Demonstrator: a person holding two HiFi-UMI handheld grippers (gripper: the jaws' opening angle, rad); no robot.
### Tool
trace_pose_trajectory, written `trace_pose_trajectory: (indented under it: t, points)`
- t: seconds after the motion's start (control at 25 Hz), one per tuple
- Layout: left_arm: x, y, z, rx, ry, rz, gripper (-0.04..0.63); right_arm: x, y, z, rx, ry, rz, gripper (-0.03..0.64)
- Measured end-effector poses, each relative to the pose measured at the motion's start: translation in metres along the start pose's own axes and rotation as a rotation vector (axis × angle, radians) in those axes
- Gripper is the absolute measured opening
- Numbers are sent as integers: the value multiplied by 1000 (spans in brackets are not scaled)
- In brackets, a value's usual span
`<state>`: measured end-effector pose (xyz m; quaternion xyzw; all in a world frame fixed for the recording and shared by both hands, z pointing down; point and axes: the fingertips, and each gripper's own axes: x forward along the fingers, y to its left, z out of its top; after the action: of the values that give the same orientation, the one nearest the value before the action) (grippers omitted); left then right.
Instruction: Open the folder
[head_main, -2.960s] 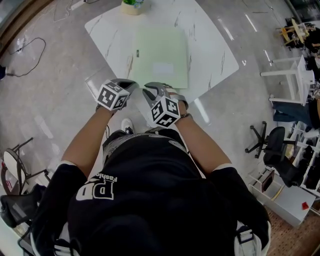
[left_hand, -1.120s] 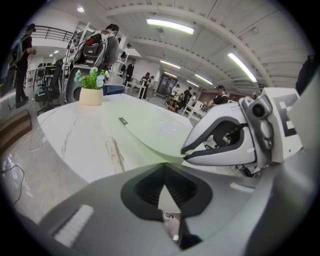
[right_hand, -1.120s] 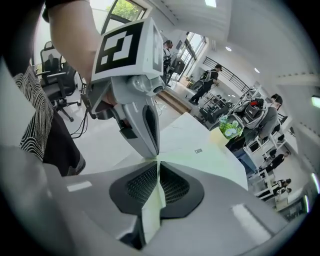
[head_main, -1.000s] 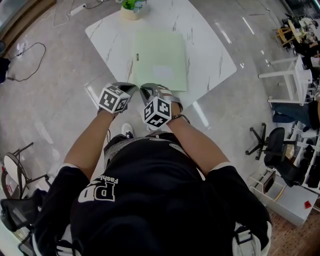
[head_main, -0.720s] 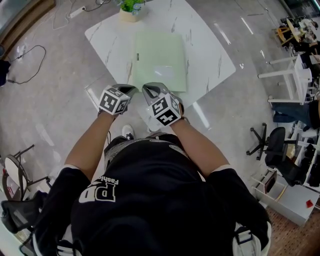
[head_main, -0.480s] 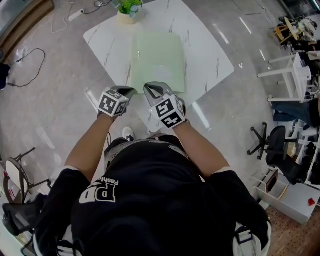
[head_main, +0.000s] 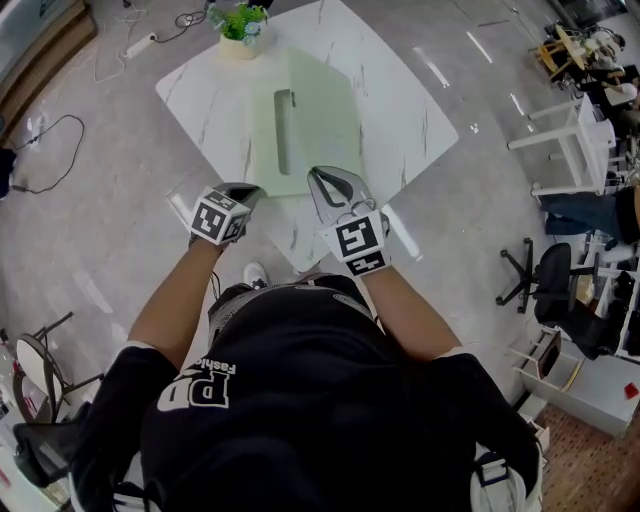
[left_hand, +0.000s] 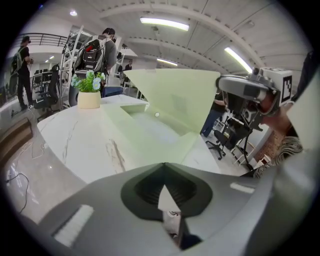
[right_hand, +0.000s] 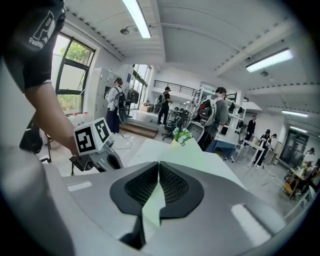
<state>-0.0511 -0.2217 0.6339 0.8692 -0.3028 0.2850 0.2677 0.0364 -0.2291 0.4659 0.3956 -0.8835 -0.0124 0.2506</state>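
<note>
A pale green folder (head_main: 320, 110) lies on the white marble table (head_main: 410, 95), its front cover lifted so the inside and a long clip (head_main: 283, 130) show. My right gripper (head_main: 322, 178) is shut on the near edge of that cover; a green sliver sits between its jaws in the right gripper view (right_hand: 158, 167). My left gripper (head_main: 250, 190) rests low at the folder's near left corner, shut on a thin pale sheet that looks like the folder's lower leaf (left_hand: 162, 197). The raised cover (left_hand: 172, 95) stands in front of it.
A potted plant (head_main: 238, 25) stands at the table's far corner. Grey floor surrounds the table, with a cable (head_main: 45, 150) at the left and office chairs (head_main: 545, 285) and shelves at the right. Several people stand in the background (right_hand: 217, 117).
My right gripper has risen and rolled, taking the front cover up with it. The folder, flat before, now stands open with its clip showing. The left gripper has kept its place.
</note>
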Motion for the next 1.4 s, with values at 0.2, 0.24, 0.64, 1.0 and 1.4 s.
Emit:
trace_pose_trajectory:
  t: [0.2,0.24,0.64,1.0,1.4]
  points:
    - [0,-1,0,6,4,-8,51,-23,-28,4,-17,-29,-127,9]
    - [0,-1,0,6,5,-9,51,-27,-33,4,-18,-31,-149,9]
    - [1,-3,1,8,10,-20,51,-63,-83,-8,12,-27,-296,11]
    - [0,-2,0,2,1,-21,51,-87,-119,-27,99,-19,-399,12]
    - [1,-1,1,-2,-5,-18,51,-107,-165,-79,363,5,-513,11]
